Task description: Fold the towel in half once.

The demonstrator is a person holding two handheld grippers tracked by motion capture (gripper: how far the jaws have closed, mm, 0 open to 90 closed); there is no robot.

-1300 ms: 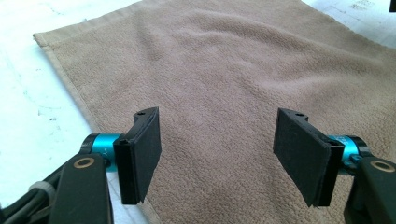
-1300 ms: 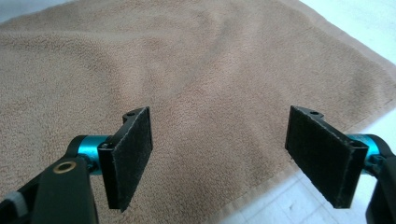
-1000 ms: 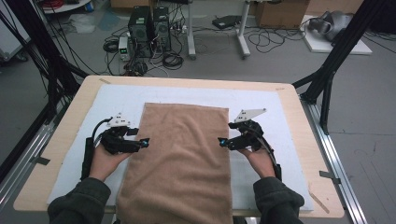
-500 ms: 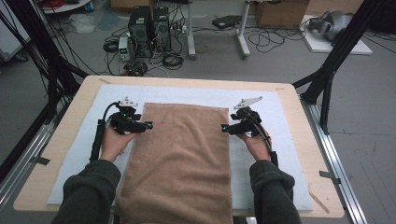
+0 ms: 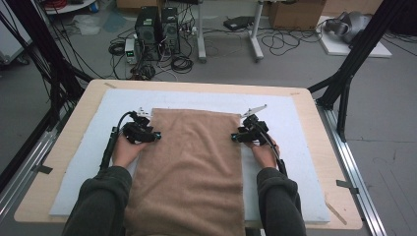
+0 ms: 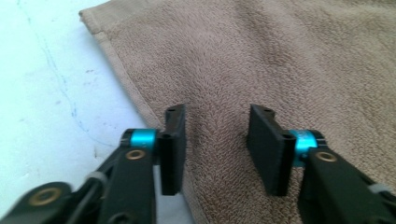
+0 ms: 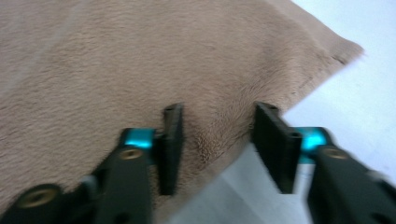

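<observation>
My left tool (image 5: 156, 135) sits wide apart, straddling the left edge of the brown towel (image 5: 192, 167), which lies flat on the worktop's white pad (image 5: 295, 162); my right tool (image 5: 234, 137) gapes wide over its right edge

Towel (image 5: 192, 167): tan terry cloth, looped pile, matt, rough (hemmed edge seen flatter). Mat (image 5: 305, 162) beneath: pale blue, smooth, matt, faintly scuffed. Table (image 5: 78, 125) rim: light wood, unvarnished look. Left gripper (image 6: 217, 140): matt black plastic jaws, glossy cyan metal collars, brass-toned rivets.
</observation>
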